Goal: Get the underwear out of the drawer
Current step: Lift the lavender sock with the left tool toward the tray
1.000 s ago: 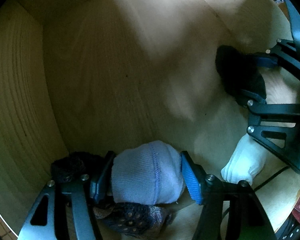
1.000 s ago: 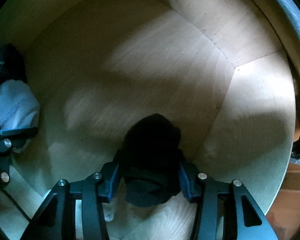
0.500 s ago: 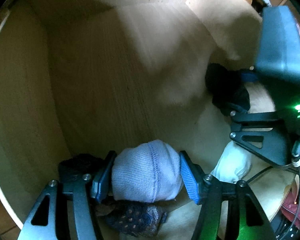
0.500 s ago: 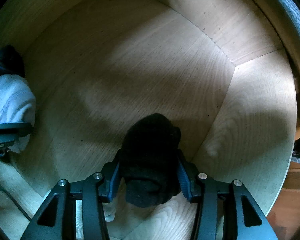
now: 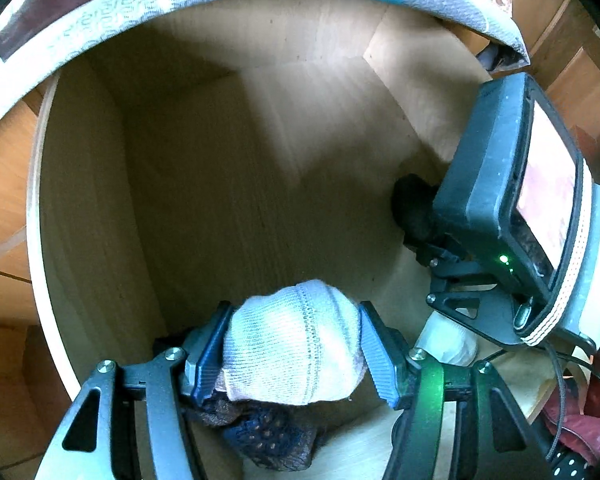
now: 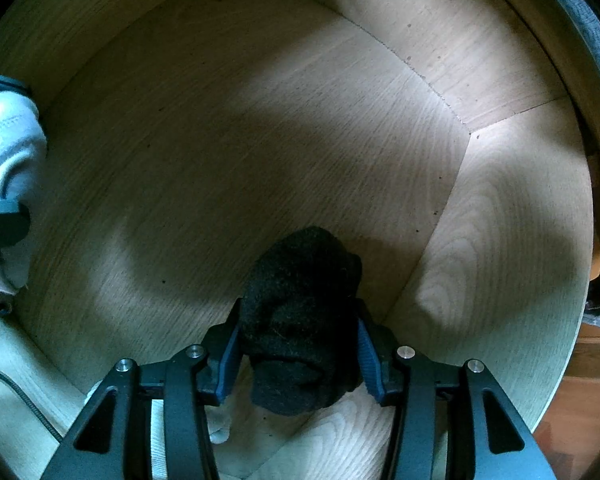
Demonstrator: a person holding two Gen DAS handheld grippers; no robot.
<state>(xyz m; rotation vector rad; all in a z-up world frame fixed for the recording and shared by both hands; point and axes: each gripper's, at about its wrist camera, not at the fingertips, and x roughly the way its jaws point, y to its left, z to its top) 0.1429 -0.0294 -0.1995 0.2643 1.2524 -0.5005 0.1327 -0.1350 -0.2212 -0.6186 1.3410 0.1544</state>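
Left gripper: black skeletal fingers with triangular cutouts, silver screw heads at the joints, ribbed blue pads. Right gripper: same build, blue pads, silver screws. Seen from the left gripper's camera, the right unit carries a dark grey housing with a green LED, a lit screen, a black cable below.

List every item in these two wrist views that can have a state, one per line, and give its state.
Drawer: open, wooden floor mostly bare.
Left gripper: shut on the pale knitted bundle.
Right gripper: shut on the black bundle.
White bundle: loose, lying in the drawer, not gripped.
Dark dotted garment: crumpled beneath the pale bundle.
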